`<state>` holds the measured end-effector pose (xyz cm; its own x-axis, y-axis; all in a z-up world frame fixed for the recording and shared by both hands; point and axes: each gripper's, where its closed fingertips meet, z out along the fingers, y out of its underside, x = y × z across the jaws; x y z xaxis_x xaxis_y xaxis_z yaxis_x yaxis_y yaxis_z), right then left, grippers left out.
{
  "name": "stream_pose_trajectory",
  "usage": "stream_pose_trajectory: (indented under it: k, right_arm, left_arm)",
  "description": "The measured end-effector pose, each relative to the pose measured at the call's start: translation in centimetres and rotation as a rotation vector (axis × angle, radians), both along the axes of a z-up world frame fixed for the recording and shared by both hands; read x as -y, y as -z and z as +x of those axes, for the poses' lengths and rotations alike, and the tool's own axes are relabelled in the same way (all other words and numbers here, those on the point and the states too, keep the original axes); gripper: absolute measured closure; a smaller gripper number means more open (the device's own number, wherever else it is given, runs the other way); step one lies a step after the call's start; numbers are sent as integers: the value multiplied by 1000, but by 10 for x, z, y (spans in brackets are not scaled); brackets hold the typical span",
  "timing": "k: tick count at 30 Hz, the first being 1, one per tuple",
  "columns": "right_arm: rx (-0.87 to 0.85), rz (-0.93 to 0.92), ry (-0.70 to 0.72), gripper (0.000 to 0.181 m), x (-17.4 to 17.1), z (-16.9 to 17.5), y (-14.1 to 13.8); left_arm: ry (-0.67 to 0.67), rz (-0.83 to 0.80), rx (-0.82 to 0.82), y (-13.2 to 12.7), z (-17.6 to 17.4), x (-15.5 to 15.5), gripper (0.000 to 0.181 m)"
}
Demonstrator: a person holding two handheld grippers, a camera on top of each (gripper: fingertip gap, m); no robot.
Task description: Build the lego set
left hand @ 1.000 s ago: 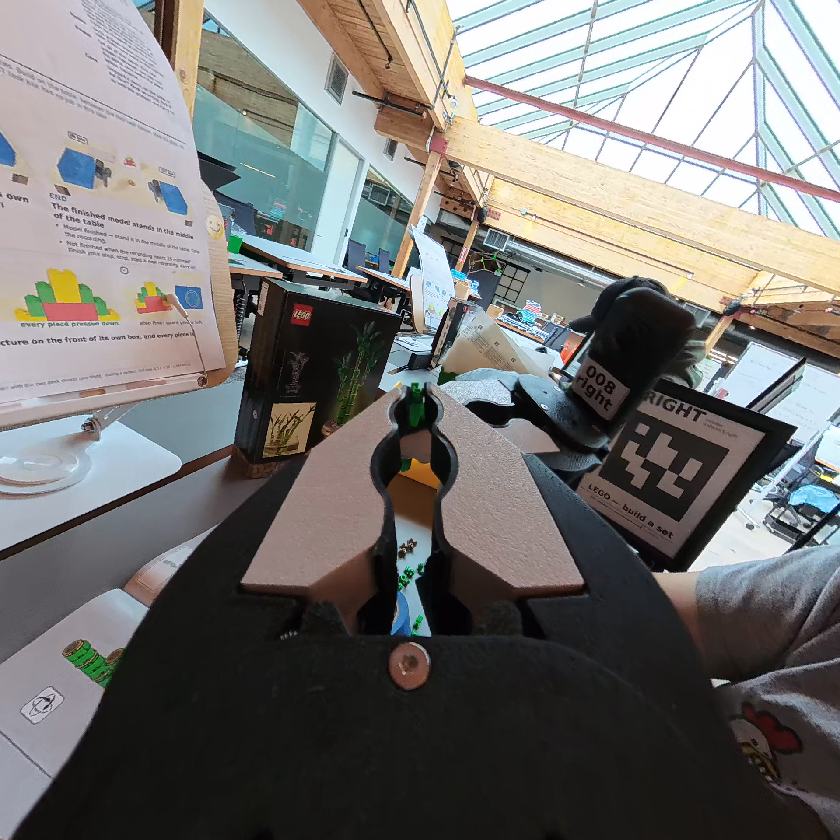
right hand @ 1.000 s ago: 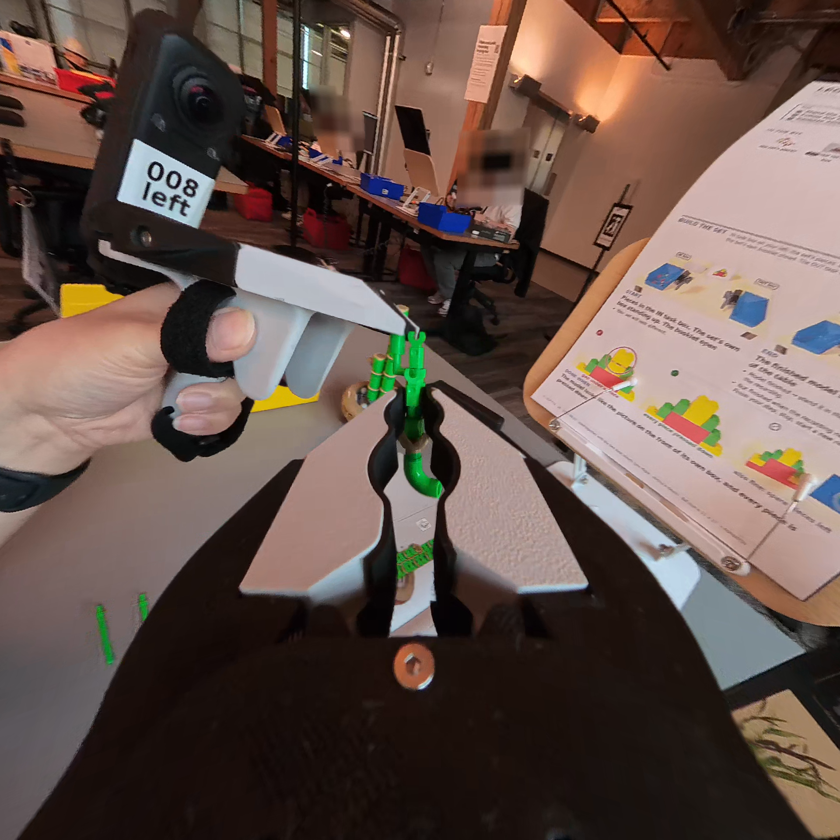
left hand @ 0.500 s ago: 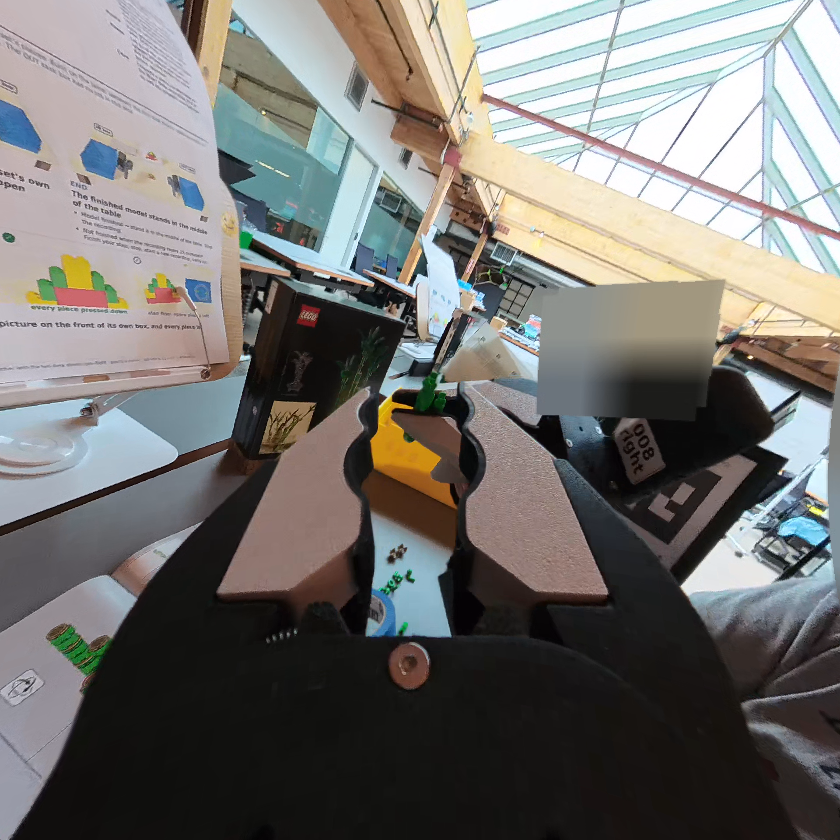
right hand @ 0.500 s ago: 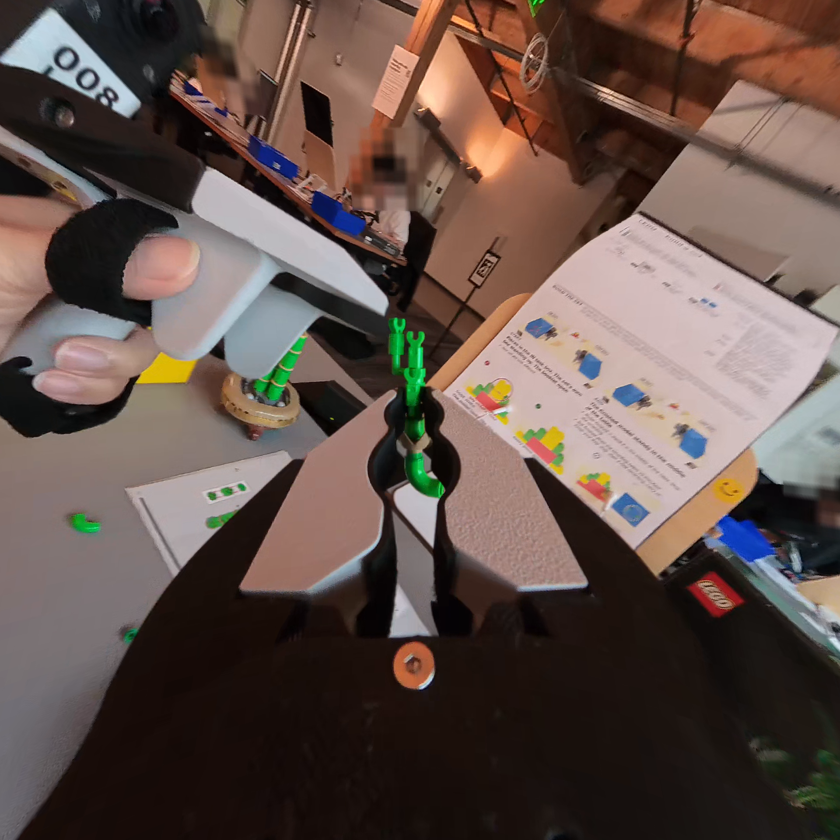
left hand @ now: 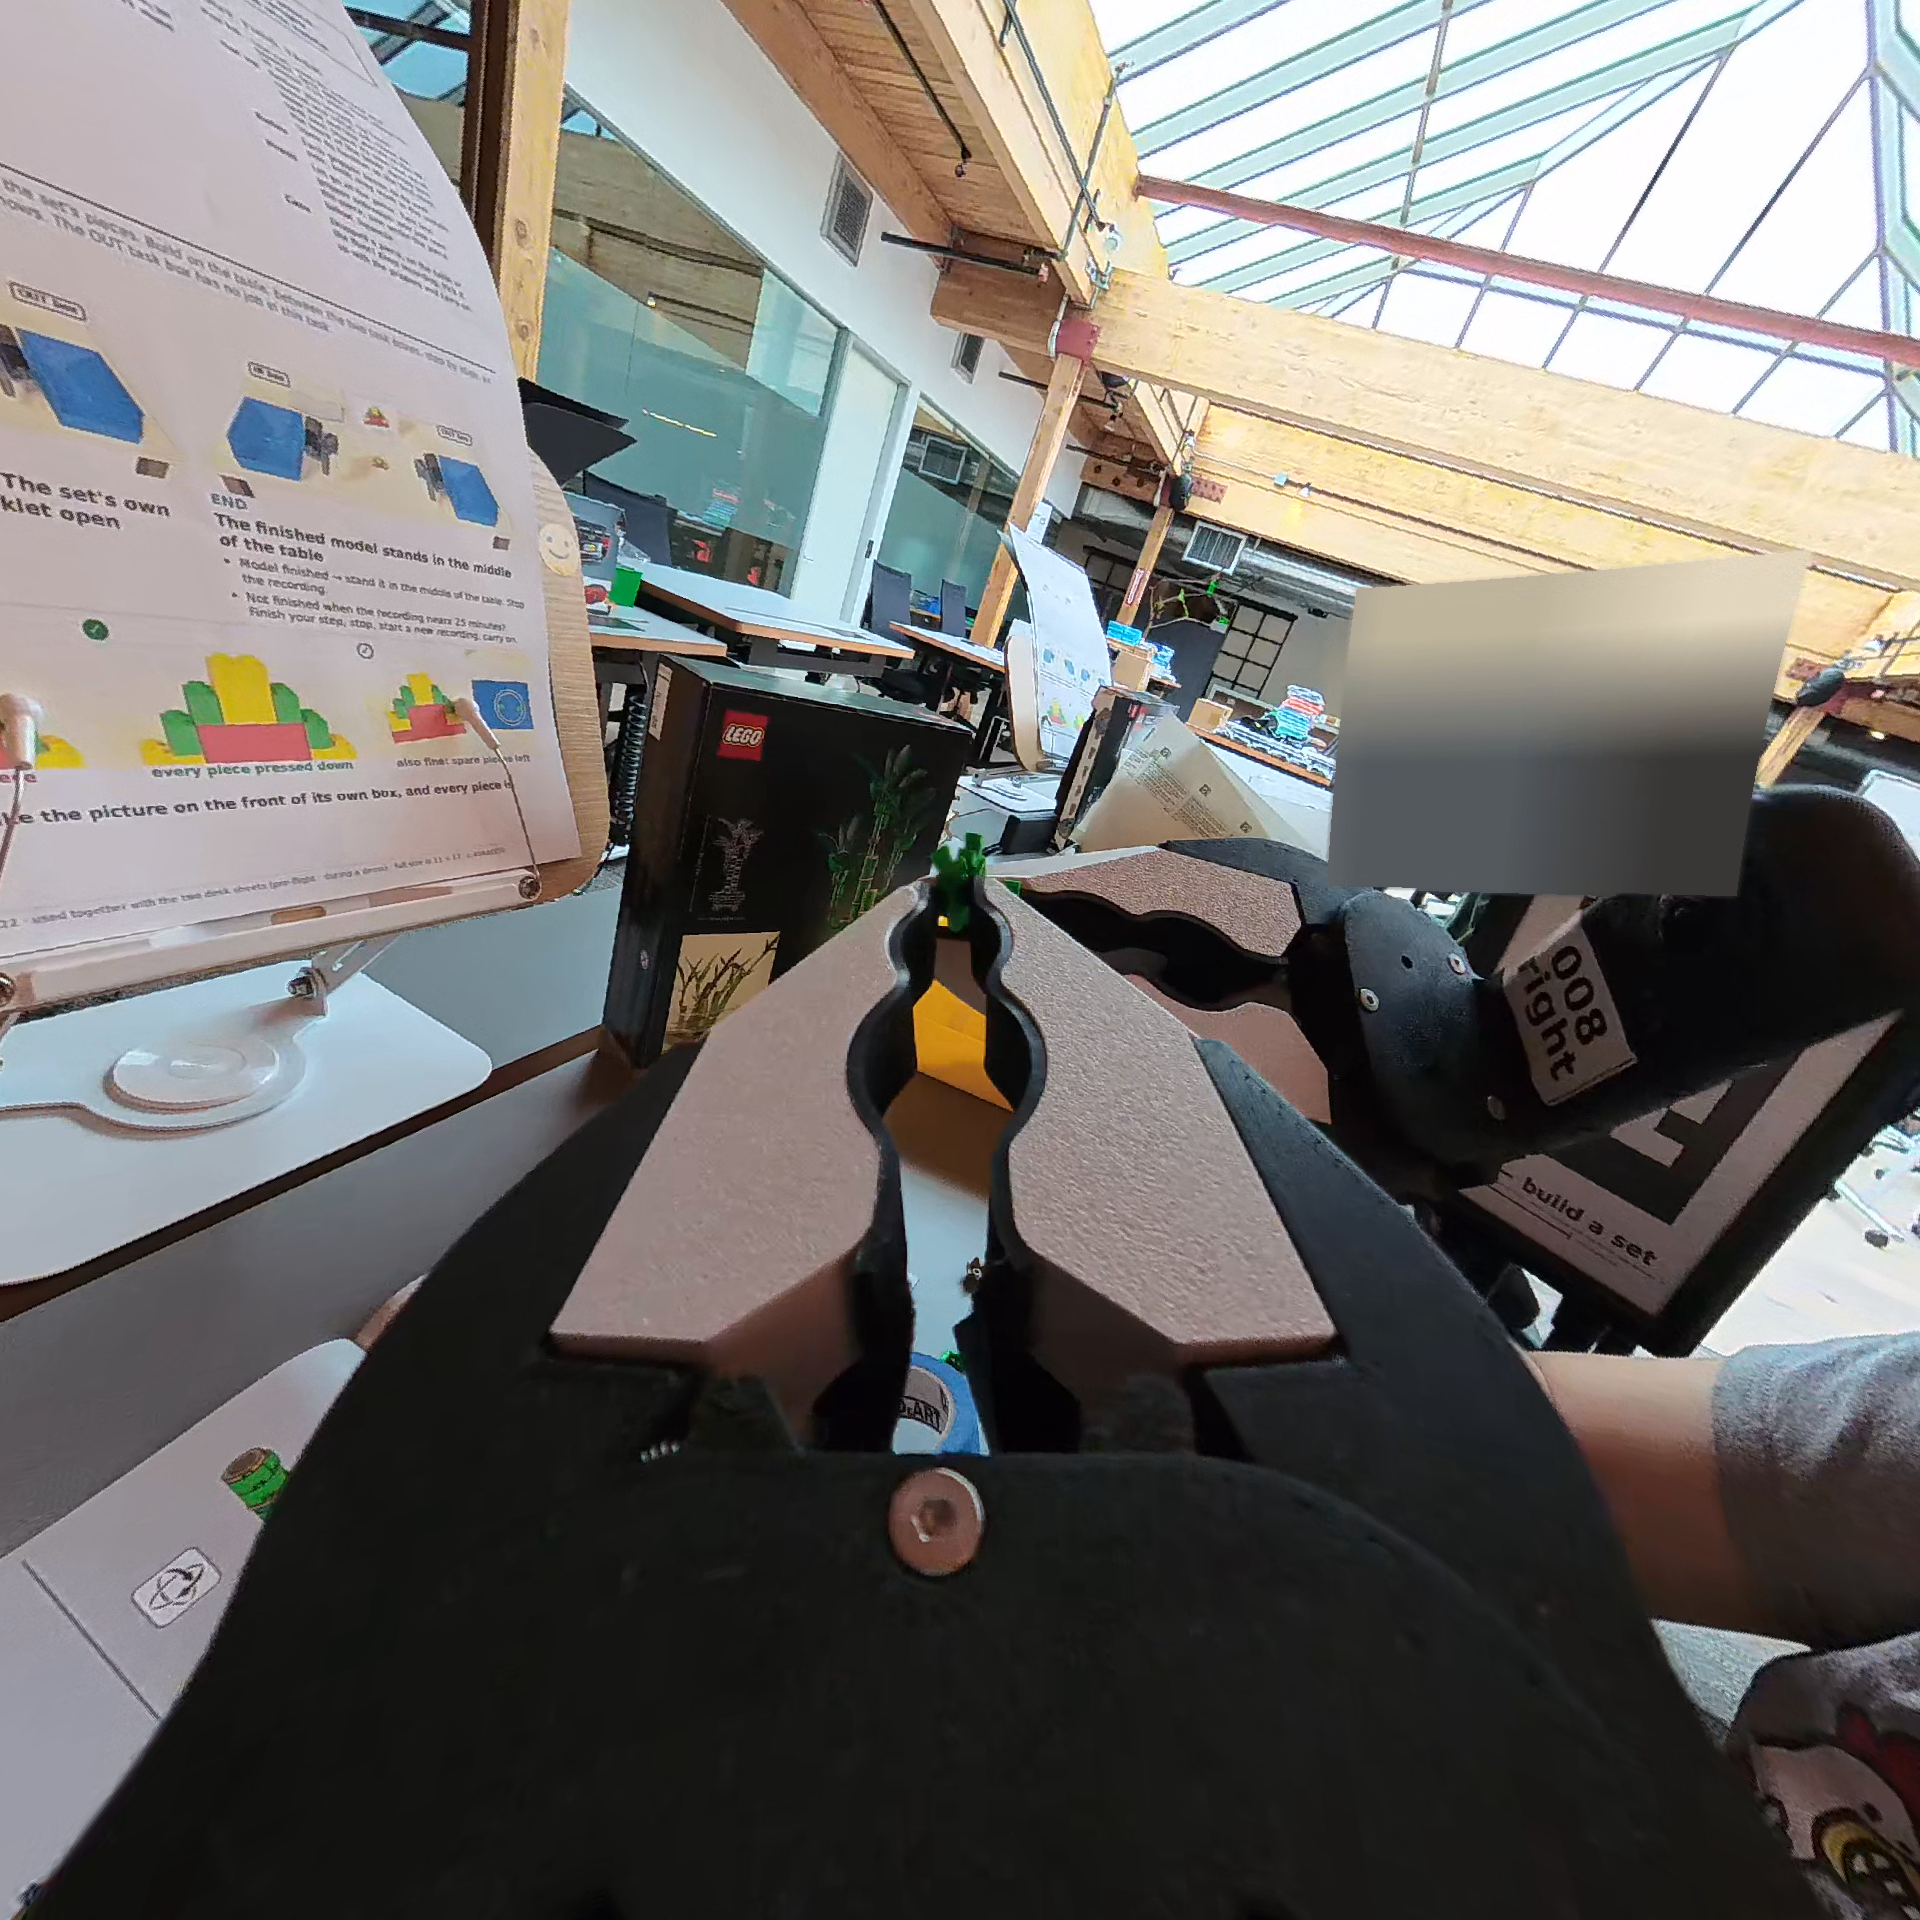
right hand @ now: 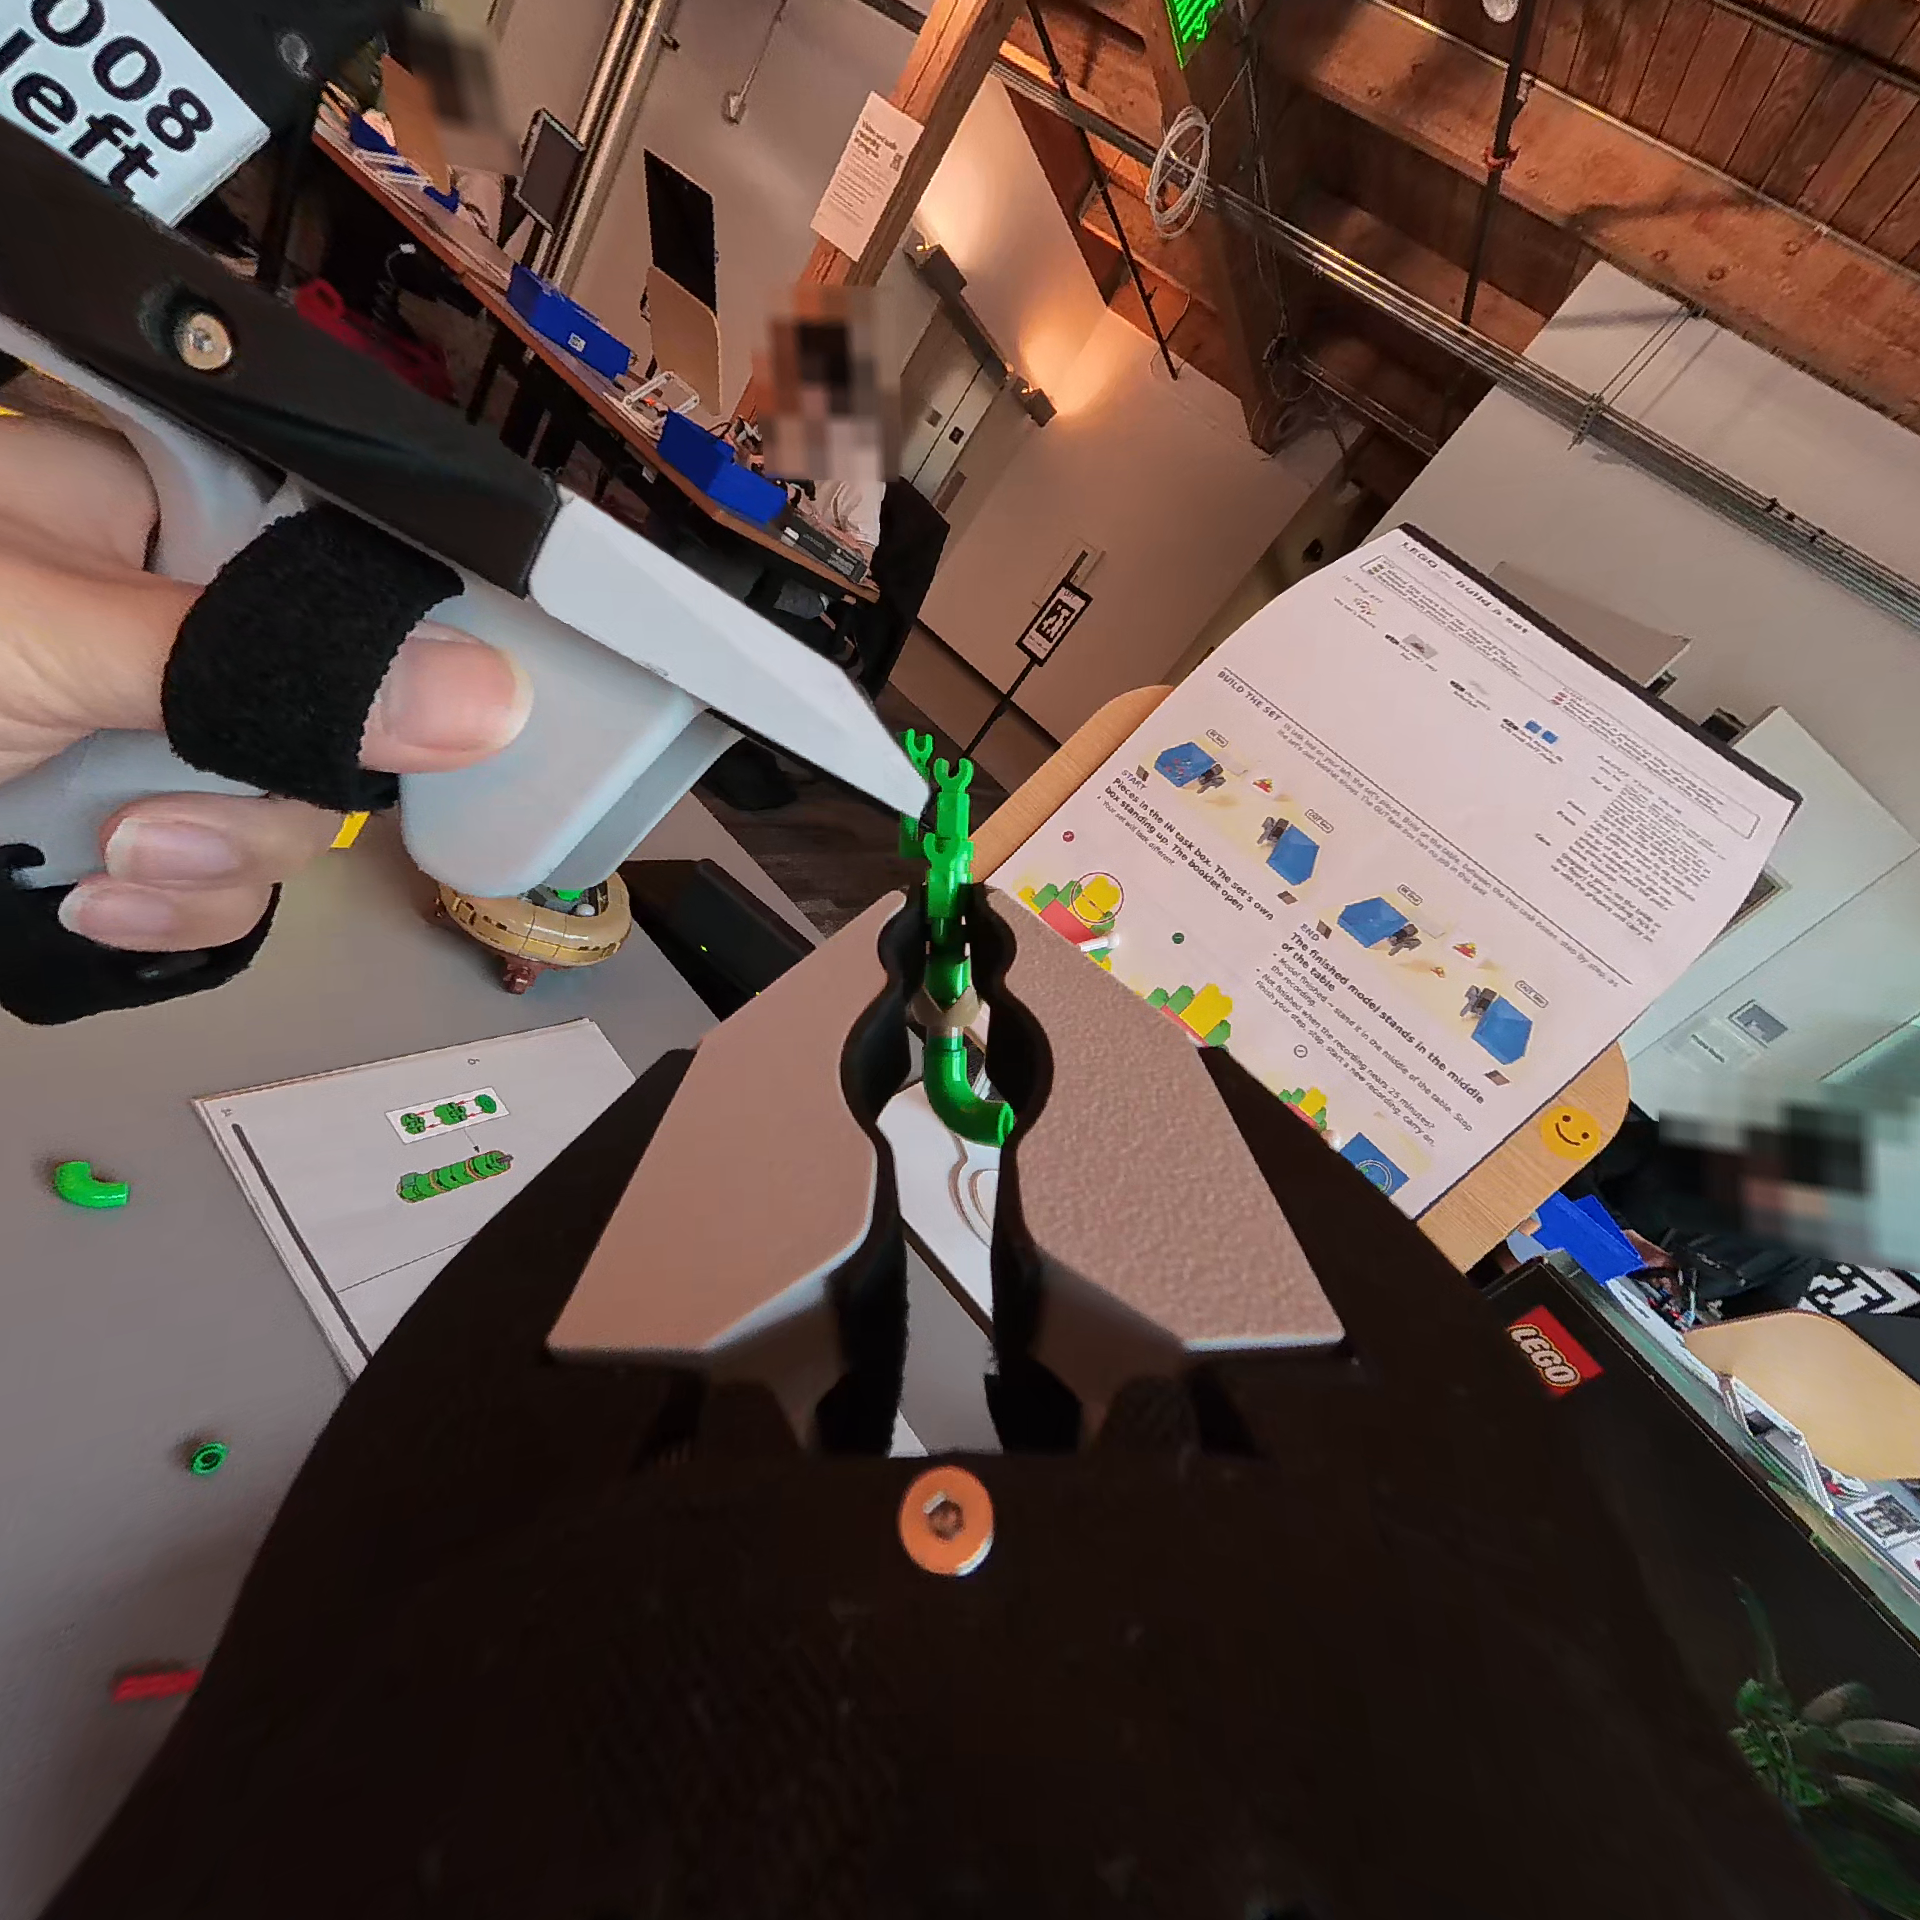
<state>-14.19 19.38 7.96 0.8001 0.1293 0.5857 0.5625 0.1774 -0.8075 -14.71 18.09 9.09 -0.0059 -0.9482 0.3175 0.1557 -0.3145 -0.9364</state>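
Note:
My right gripper (right hand: 943,914) is shut on a thin green stem piece (right hand: 948,935) with a tan ring and a curved green elbow (right hand: 966,1101) at its lower end, held up in the air. Small green clips (right hand: 940,774) stick out past the fingertips. My left gripper (left hand: 951,909) comes in from the left, and its tips are shut on the clip end of the same green stem piece (left hand: 958,868). In the right wrist view the left gripper's fingertip (right hand: 883,758) touches the clips. A tan round model base (right hand: 540,925) stands on the table below.
An open booklet (right hand: 416,1153) lies on the grey table with a loose green elbow (right hand: 88,1184), a green ring (right hand: 208,1458) and a red piece (right hand: 156,1683) nearby. A black set box (left hand: 779,831), a sheet on a stand (left hand: 260,520), a yellow bin (left hand: 951,1039) and blue tape (left hand: 930,1403) are around. Both grippers' tips are close together, under 4 cm apart.
The left gripper was shut a second ago, opened wide half a second ago, and is now shut again on the stem's clip end. The right gripper kept its hold and rolled.

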Motion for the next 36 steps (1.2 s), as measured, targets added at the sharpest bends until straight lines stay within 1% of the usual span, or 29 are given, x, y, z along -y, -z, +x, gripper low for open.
stream_pose_trajectory:
  k: [3,9,13,19,24,27,28,30,31,33,36]
  right_arm:
    - [-30,-17,-30,177,1,-1,0]
    - [-98,-76,-138,177,4,-5,1]
    - [-137,-123,-240,177,9,-10,2]
    - [-260,-232,-430,177,18,-18,3]
    - [-344,-285,-550,176,26,-25,1]
    - [-327,-267,-517,176,24,-23,1]
    - [-307,-243,-486,177,22,-21,1]
    - [-240,-188,-392,177,17,-17,0]
    - [-190,-161,-341,177,15,-14,1]
    - [-107,-125,-269,177,13,-12,2]
    - [-71,-111,-229,177,12,-14,3]
  left_arm:
    - [12,19,1,-1,-1,2,178]
    - [44,58,-4,-1,-3,6,178]
    - [111,64,1,-2,-6,12,178]
    - [200,91,9,-3,-10,22,179]
    - [298,90,71,-6,-15,30,178]
    - [320,57,100,-5,-14,26,178]
    - [319,37,109,-5,-15,23,178]
    - [312,-14,149,-9,-18,17,165]
    - [308,-28,168,-12,-20,15,165]
    - [285,-13,158,-11,-21,13,166]
    - [238,37,99,-6,-16,13,165]
